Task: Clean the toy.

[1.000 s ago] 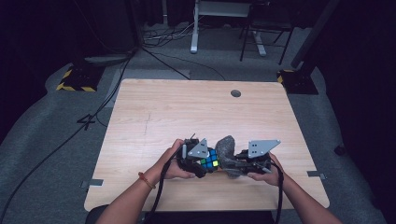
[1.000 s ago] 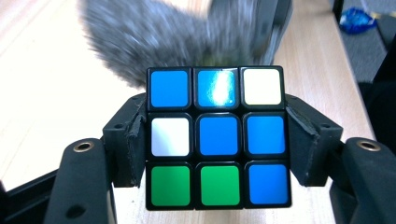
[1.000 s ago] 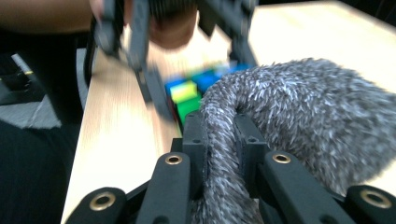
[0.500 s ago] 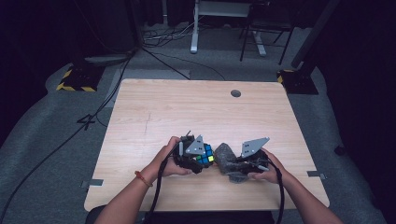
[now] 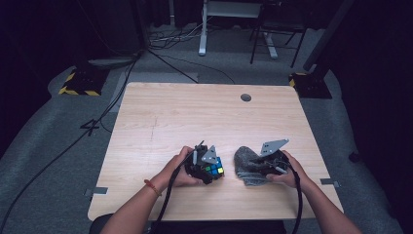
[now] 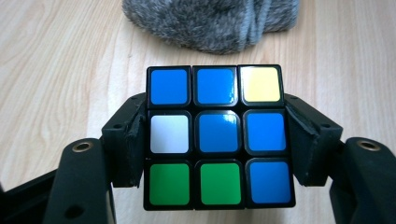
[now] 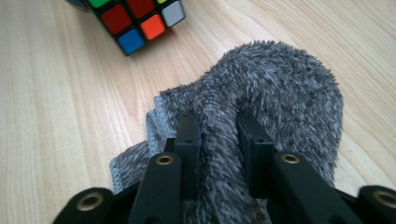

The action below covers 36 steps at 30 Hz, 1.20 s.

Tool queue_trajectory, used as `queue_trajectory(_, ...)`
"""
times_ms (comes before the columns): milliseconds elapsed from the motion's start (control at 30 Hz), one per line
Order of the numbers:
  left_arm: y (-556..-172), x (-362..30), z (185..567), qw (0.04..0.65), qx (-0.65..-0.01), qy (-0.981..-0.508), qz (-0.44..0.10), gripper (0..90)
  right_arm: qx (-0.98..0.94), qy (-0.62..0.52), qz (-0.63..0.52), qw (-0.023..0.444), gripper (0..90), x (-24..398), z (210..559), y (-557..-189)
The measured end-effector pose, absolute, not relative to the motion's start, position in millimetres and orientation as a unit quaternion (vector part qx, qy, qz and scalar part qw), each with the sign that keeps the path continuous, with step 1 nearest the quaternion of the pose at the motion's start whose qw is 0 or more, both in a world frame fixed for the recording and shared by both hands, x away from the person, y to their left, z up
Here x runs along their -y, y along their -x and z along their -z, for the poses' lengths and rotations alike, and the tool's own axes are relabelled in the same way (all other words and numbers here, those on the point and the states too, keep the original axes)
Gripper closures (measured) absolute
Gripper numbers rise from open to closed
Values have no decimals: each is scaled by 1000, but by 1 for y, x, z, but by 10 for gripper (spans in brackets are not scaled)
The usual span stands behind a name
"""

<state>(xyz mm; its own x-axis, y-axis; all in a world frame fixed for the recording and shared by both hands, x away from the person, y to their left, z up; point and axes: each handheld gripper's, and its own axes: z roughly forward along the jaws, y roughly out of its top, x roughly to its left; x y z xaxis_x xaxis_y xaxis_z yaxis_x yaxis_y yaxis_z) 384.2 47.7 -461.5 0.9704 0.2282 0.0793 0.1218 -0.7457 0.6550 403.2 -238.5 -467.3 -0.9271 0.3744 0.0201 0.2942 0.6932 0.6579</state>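
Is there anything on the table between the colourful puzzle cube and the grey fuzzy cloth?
No. Between the colourful puzzle cube and the grey fuzzy cloth lies only a bare strip of the light wooden table, as the high view shows.

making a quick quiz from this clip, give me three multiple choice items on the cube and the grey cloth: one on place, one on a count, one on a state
1. Where is the fuzzy cloth relative to the cube in the high view?
A. to its right
B. under it
C. at the far table edge

2. On the cube face in the left gripper view, how many green stickers?
A. none
B. two
C. five

3. What is the left gripper doing?
A. resting open
B. clamping the cube's sides
C. pinching the cloth

A: bare wood shows between them.
B: both in the bottom row.
B: pads press both sides.
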Motion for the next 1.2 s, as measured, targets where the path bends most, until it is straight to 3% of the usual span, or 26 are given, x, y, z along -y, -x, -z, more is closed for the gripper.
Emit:
queue_trajectory(233, -385, -45, 465, 336, -99, -934, -70, 305, -913, -187, -355, 72, 535, 240, 463, -402)
queue_trajectory(400, -381, -50, 462, 334, -103, -934, -71, 183, -900, -189, -384, 86, 409, 243, 453, -400)
queue_trajectory(700, -371, -66, 464, 320, -117, -937, -80, 164, -887, -176, -413, 109, 393, 237, 438, -389)
queue_trajectory(767, -369, -70, 465, 322, -123, -935, -78, 163, -883, -165, -433, 80, 402, 231, 434, -383)
queue_trajectory(1200, -357, -73, 466, 308, -130, -938, -91, 160, -903, -113, -411, 55, 388, 188, 453, -362)
